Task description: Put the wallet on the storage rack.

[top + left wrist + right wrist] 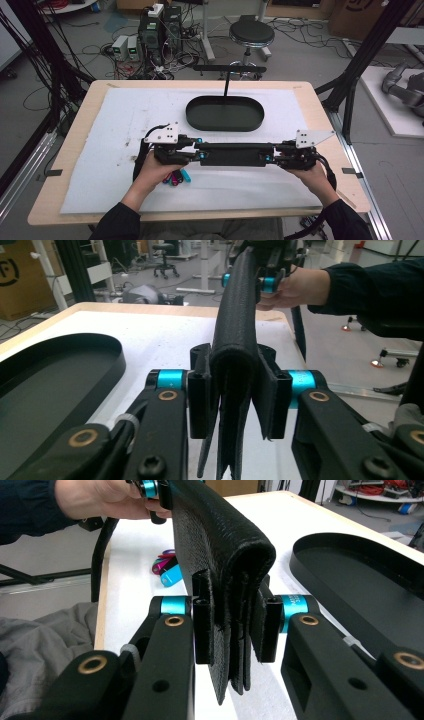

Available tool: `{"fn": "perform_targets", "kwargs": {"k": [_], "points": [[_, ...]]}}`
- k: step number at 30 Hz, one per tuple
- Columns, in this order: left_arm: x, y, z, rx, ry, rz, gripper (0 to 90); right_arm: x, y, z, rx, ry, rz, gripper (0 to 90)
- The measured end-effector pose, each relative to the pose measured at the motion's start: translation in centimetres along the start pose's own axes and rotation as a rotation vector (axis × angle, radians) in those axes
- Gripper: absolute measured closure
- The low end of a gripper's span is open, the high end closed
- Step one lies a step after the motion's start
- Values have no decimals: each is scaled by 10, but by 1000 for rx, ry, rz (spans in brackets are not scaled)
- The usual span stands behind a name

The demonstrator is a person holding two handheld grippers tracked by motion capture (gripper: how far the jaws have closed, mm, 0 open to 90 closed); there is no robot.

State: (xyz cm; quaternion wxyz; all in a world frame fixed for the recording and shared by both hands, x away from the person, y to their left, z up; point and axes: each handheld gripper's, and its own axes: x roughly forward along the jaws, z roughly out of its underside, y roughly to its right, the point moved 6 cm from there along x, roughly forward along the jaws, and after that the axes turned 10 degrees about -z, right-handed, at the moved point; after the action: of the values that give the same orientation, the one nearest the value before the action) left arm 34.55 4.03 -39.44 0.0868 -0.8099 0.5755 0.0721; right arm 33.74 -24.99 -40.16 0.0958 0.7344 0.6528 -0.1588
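Note:
A long black textured pouch (234,154), folded over along its top, hangs between both grippers above the white mat (125,115). My left gripper (199,151) is shut on its left end; in the left gripper view the pouch (235,360) runs away from the jaws toward the other hand. My right gripper (272,154) is shut on the right end, where the pouch (220,555) shows layered edges hanging down between the jaws. Several coloured markers (176,177) lie on the mat under the left hand, also in the right gripper view (167,567).
A black oval tray (225,114) sits on the mat behind the pouch, with a black stand post (227,80) rising at its far rim. The wooden table edge (55,165) frames the mat. A stool (251,35) and cables are on the floor beyond.

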Motion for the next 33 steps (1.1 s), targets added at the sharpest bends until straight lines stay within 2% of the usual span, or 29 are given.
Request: {"fn": "perform_targets", "kwargs": {"k": [4, 9, 10, 11, 12, 15, 24, 28, 33], "points": [[0, -1, -1, -4, 5, -18, 651, 1, -3, -1, -10, 9, 0, 767], [0, -4, 0, -5, 0, -55, 534, 0, -2, -1, -15, 8, 8, 770], [0, -5, -1, -7, 1, -70, 534, 0, -2, -1, -15, 8, 8, 770], [-2, -7, -2, -16, 7, -95, 472, -1, -2, -2, -14, 12, 17, 771], [-2, -7, -2, -16, 7, -95, 462, -1, -2, -2, -14, 12, 17, 771], [-7, -9, -3, -1, 1, -131, 441, -3, 1, -2, -11, 24, 33, 770], [-36, -6, -4, 11, 11, -223, 360, -9, 18, -6, 23, 68, 121, 771], [-49, -1, 1, 15, 5, -256, 336, -9, 33, -12, 41, 85, 168, 771], [-65, 7, 9, 2, 6, -293, 320, -6, 46, -17, 53, 91, 198, 771]]}}
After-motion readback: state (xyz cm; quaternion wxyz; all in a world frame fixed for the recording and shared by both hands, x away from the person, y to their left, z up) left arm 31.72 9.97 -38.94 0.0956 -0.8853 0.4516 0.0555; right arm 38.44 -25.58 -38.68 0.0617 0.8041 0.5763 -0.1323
